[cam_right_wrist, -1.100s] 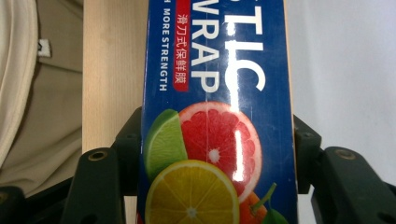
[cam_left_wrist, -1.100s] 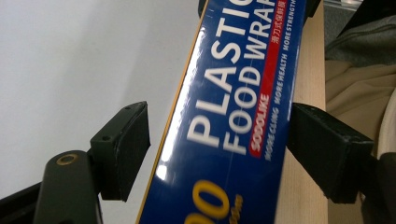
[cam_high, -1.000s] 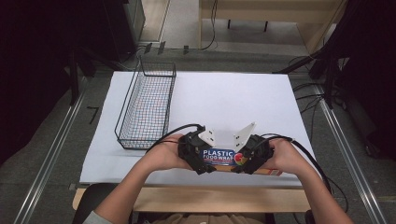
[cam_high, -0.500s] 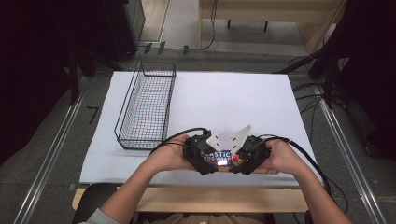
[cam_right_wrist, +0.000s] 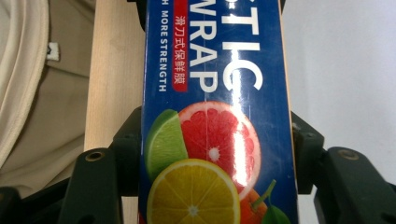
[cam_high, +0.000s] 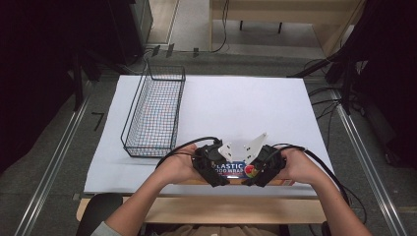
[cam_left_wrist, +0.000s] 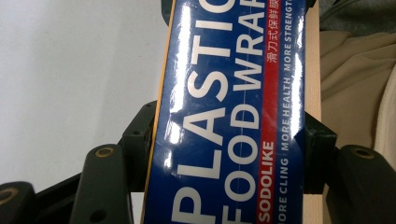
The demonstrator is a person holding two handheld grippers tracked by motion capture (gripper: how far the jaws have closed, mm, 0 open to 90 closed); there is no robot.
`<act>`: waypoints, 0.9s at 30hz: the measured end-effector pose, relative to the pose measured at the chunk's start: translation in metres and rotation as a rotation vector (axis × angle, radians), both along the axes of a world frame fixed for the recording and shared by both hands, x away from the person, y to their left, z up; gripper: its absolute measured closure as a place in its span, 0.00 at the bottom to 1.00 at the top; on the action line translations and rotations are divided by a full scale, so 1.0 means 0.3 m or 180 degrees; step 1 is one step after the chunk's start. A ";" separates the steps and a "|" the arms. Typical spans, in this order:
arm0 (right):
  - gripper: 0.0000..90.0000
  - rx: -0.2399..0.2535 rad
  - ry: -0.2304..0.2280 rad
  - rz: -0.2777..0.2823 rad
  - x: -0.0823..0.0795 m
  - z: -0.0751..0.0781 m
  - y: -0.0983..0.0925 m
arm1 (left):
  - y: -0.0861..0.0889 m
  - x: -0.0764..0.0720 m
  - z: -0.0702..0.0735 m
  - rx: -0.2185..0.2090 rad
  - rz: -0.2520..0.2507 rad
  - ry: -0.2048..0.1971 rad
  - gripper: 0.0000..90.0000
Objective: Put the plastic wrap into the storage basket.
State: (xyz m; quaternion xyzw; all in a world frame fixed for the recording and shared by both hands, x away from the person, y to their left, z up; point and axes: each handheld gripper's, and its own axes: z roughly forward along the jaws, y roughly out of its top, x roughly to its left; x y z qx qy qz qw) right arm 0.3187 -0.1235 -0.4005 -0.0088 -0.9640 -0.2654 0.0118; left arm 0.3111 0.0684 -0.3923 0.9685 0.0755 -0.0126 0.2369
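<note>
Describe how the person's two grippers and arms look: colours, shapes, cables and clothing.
Both the left gripper and right gripper are black and blocky, each topped by a pale three-cornered plate and trailing a black cable. Brass-coloured pivots show on their dark jaws. The forearms are bare; light trousers are worn.

Looks like a lab or test room: white sheet (cam_high: 236, 113) taped over a wooden table (cam_high: 196, 209), metal rails (cam_high: 56, 157) on grey floor along both sides, black cables (cam_high: 339, 103) trailing around, dark equipment racks (cam_high: 44, 64) at left, bare wooden furniture (cam_high: 295, 12) behind.
</note>
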 end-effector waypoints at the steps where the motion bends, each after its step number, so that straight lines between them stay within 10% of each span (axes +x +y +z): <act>1: 0.41 0.0014 -0.0013 -0.0044 -0.002 0.003 -0.002 | 0.002 0.002 0.001 0.0016 0.0016 0.0020 0.44; 6: 0.31 0.0273 0.0167 -0.0154 0.021 0.019 -0.043 | 0.019 0.003 0.007 -0.0002 0.0069 0.0009 0.44; 27: 0.23 0.0694 -0.0264 -0.0771 0.057 0.083 -0.222 | 0.103 0.035 0.021 0.0015 0.0410 -0.0068 0.44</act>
